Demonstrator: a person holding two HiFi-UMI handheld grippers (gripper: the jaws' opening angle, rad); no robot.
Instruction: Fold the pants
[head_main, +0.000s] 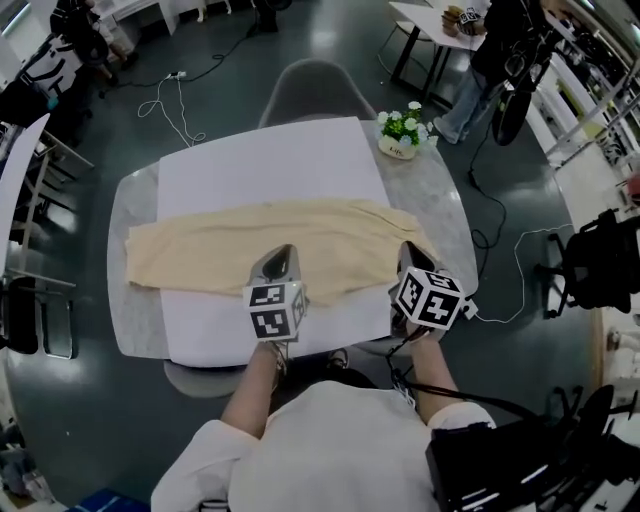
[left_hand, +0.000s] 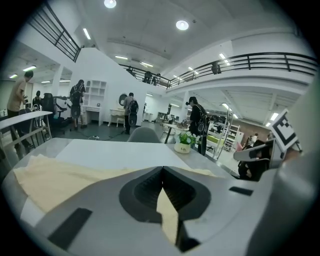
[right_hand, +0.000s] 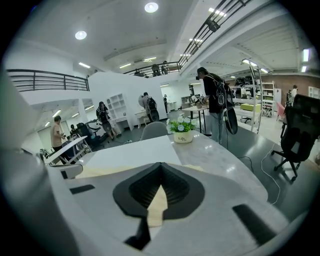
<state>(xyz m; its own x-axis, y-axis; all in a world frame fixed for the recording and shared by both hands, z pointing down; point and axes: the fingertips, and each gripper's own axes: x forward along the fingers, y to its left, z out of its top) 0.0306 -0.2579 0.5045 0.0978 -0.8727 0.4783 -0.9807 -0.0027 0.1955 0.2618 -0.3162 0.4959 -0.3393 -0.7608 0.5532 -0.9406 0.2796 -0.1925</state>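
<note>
Jaws of left gripper (left_hand: 162, 170), right gripper (right_hand: 161, 166) pinch pants (head_main: 220, 245) edge.

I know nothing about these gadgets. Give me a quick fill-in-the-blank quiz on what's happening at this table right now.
1. The left gripper and the right gripper are both shut on the beige ____.
2. That garment lies across a ____ sheet on the table.
3. The pot at the table's far right corner holds green leaves and ____.
Missing words: pants; white; flowers.

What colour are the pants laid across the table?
The pants are plain pale beige, with no pattern; the head view shows them best.
</note>
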